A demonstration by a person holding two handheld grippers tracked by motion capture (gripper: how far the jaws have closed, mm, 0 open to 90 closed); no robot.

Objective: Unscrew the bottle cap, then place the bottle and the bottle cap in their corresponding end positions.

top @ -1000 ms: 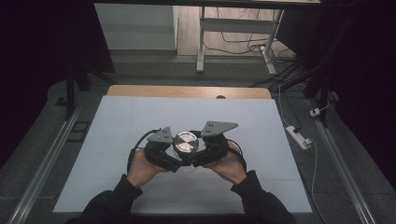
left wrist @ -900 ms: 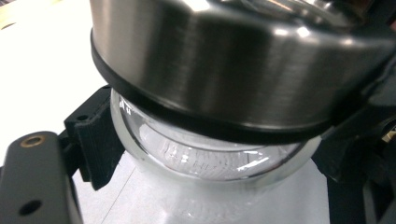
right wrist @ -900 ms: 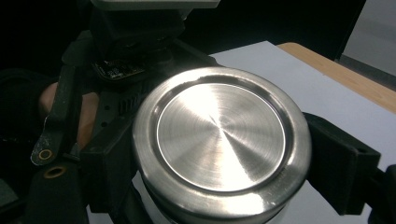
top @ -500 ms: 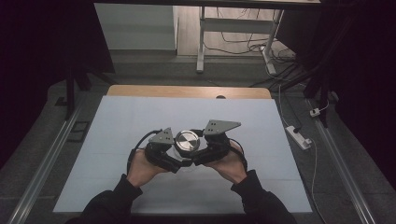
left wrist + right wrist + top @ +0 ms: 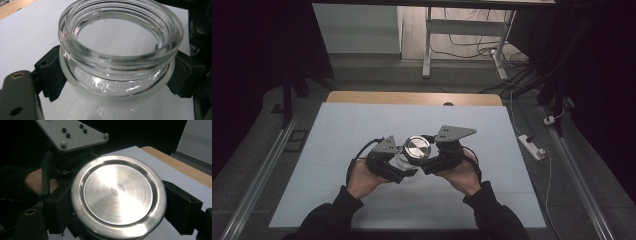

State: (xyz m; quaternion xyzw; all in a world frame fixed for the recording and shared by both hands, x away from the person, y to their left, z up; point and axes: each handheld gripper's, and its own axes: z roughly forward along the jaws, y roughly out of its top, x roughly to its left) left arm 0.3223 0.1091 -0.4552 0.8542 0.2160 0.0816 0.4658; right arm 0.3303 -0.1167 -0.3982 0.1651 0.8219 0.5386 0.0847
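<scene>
A clear glass jar (image 5: 117,62) with a threaded open mouth sits between the black jaws of my left gripper (image 5: 117,75), which is shut on its rounded body. A round brushed-steel lid (image 5: 117,192) is clamped by its rim in my right gripper (image 5: 118,205). From above, the lid (image 5: 418,148) hovers close over the jar (image 5: 401,160), just above the white table mat. Left gripper (image 5: 404,163) and right gripper (image 5: 424,155) face each other at the middle of the mat. In the left gripper view the lid is off the jar's mouth.
The white mat (image 5: 337,130) covers a wooden table (image 5: 412,97) with a small dark hole at its far edge. A power strip (image 5: 532,146) and cables lie on the floor to the right. A metal frame leg (image 5: 427,45) stands beyond the table.
The lid in the right gripper has shifted slightly up and to the right, away from the jar. Both hands have barely moved.
</scene>
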